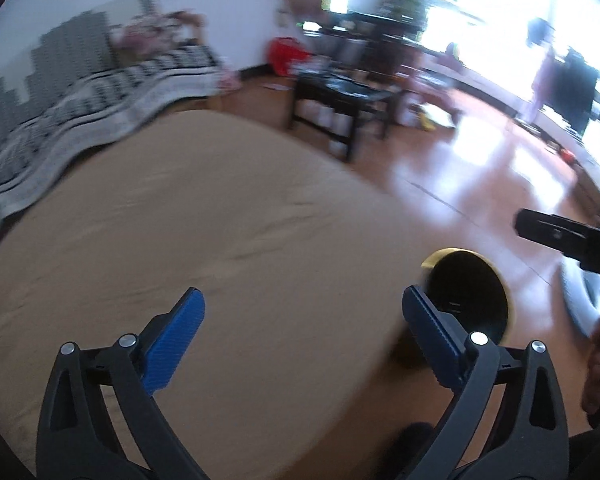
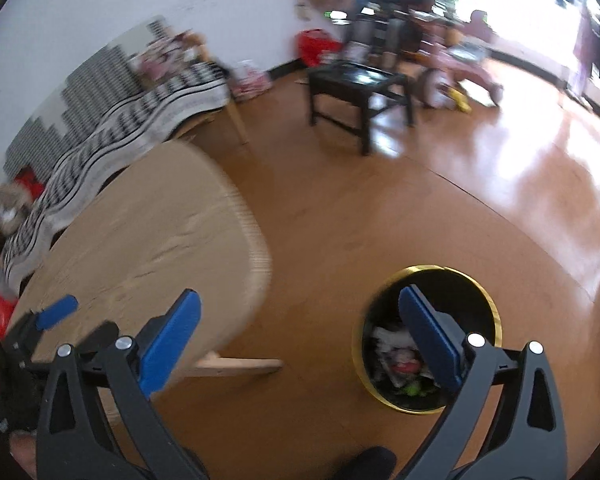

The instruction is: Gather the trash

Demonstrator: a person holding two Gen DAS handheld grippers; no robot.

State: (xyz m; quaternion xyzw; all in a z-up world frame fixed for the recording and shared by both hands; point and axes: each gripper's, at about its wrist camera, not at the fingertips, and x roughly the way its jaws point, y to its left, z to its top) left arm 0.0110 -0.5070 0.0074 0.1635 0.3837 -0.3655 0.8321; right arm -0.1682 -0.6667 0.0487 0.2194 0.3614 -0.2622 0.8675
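My left gripper (image 1: 304, 320) fills the bottom of its view with its blue pads spread wide and nothing between them, over the tan round table (image 1: 187, 216) that takes up the middle of the frame, while the gold-rimmed trash bin (image 1: 470, 292) sits on the floor at lower right just behind my right-hand pad. My right gripper (image 2: 300, 320) is just as wide open and empty, with the table edge (image 2: 255, 256) at centre left and the bin (image 2: 426, 338) at lower right, crumpled trash (image 2: 396, 354) lying inside it.
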